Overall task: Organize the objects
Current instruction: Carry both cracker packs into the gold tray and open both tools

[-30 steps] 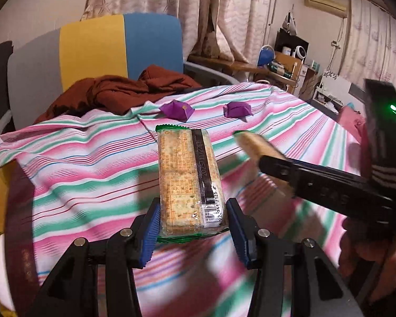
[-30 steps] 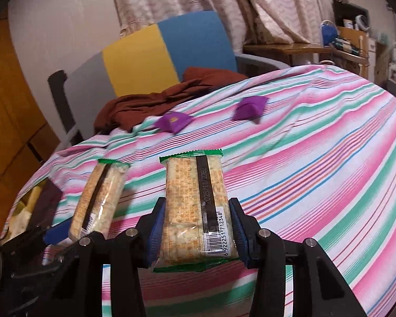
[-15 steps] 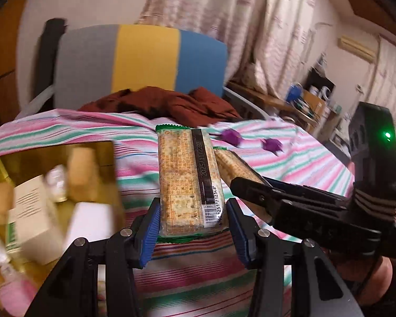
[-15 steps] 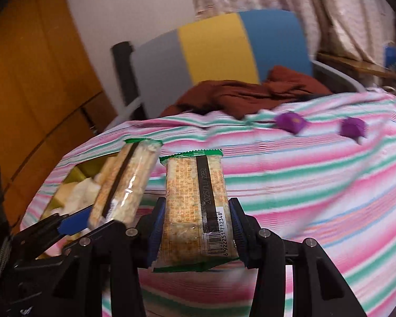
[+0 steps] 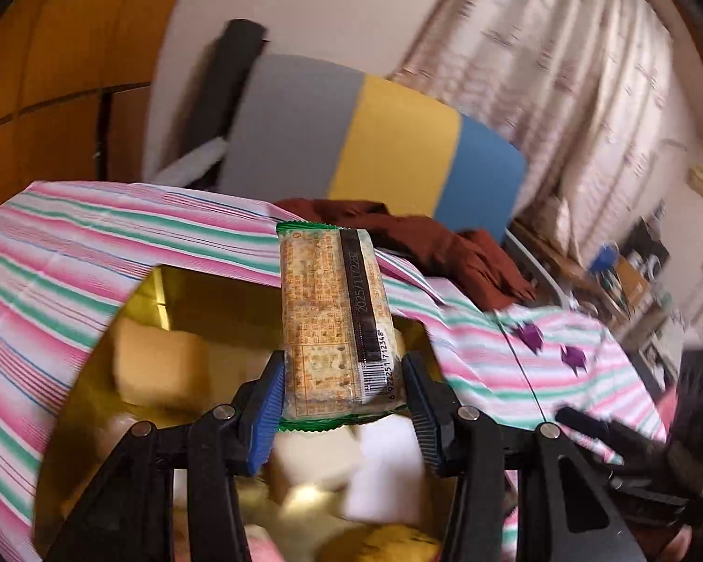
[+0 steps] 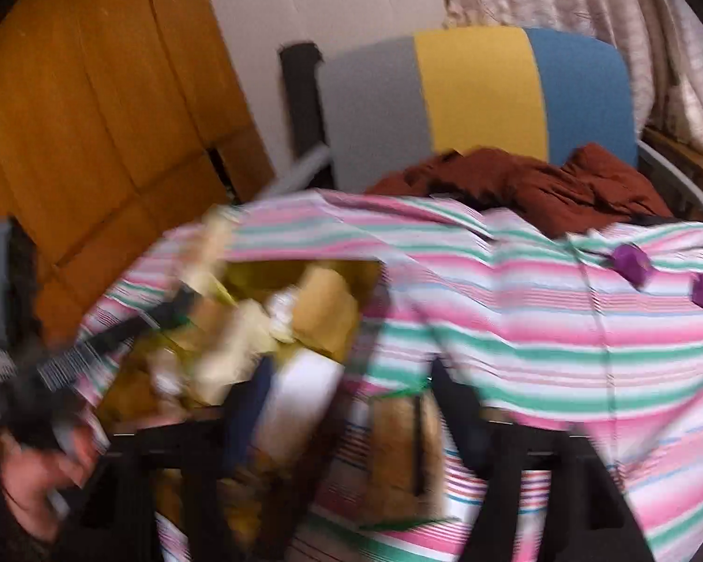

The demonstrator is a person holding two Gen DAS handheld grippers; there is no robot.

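Gold-lined box below both cracker packs, one clamped and one just released.

Glossy film over pale, dimpled crackers was seen in the left wrist view: the cracker pack [image 5: 335, 323] was clamped by its short sides between the blue ribbed pads of the left gripper [image 5: 342, 403], its long axis pointing away along the fingers, directly over the open gold box [image 5: 173, 299] with its blocky, pale packets. That box sat on the desk [image 5: 56, 253], covered in a soft striped cloth. In the blurred right wrist view, the fingers of the right gripper [image 6: 347, 421] had just been opening and stood apart, with the second cracker pack [image 6: 398, 449] loose between them, long axis along the fingers, beside the box's near right edge over the cloth. The left gripper was judged nearer the box interior.
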